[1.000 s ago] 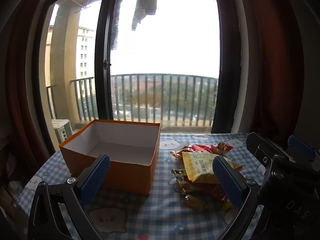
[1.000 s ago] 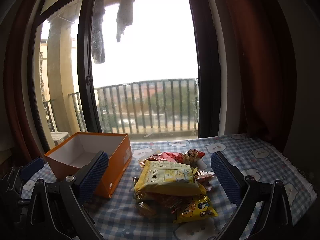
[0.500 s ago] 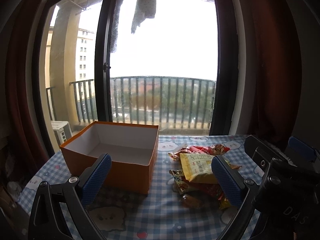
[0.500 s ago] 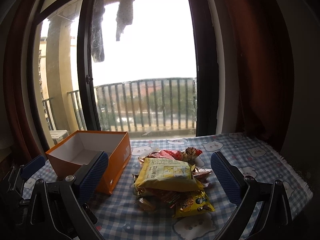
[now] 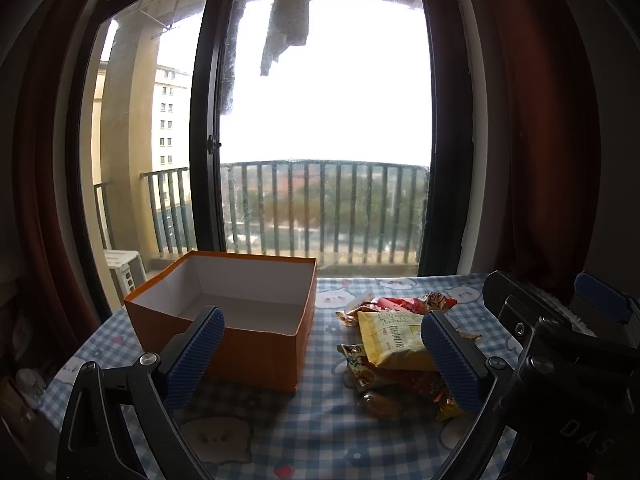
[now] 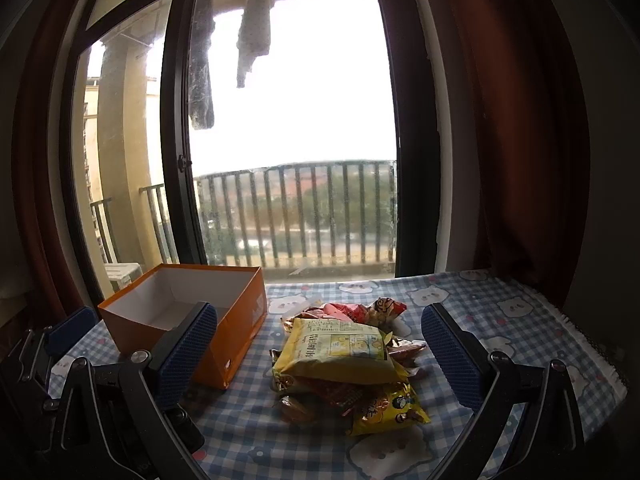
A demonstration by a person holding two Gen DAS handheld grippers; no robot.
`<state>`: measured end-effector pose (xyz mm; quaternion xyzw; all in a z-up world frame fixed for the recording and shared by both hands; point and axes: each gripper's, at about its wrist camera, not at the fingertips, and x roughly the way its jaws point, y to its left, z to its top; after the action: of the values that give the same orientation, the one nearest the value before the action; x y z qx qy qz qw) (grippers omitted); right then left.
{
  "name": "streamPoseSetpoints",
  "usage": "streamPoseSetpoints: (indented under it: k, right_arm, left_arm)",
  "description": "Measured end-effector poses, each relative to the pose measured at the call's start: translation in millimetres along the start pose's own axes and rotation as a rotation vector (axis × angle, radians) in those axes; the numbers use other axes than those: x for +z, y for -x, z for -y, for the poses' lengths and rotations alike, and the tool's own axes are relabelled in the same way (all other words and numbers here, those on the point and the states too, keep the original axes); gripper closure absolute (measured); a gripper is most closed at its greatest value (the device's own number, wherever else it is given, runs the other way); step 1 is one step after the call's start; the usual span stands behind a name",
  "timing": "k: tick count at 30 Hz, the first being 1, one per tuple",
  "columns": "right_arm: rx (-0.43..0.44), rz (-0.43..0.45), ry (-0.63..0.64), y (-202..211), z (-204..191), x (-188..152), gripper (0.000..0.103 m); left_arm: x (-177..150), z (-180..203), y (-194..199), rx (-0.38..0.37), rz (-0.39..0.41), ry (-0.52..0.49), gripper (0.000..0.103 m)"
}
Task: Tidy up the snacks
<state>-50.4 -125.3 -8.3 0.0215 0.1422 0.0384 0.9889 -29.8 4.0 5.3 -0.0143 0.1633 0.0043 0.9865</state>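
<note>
FREE: desk (image 6: 500, 320) right of snack pile (image 6: 344, 356); strip between pile and orange box (image 6: 224, 320) | OBSTACLES: box walls, pile | ABOVE: box top open

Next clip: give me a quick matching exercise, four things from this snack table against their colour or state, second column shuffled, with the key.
Things:
1. cardboard box
2. top snack packet
3. tablecloth
4. right gripper

Descriptions:
A. blue and white check with bear faces
B. open, holding nothing
C. orange outside, white inside, nothing in it
D. yellow, lying on top of the pile

Pairs: 1-C, 2-D, 3-A, 4-B
</note>
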Motion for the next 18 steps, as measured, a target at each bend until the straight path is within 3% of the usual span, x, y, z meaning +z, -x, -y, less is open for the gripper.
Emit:
streamPoseSetpoints:
  k: [18]
  right_arm:
    - [-0.011,-0.002,-0.015,2.9,1.6,-2.2,0.0]
  left_arm:
    - [-0.2,4.2,2.6,-0.008,-0.006,-0.013,0.005]
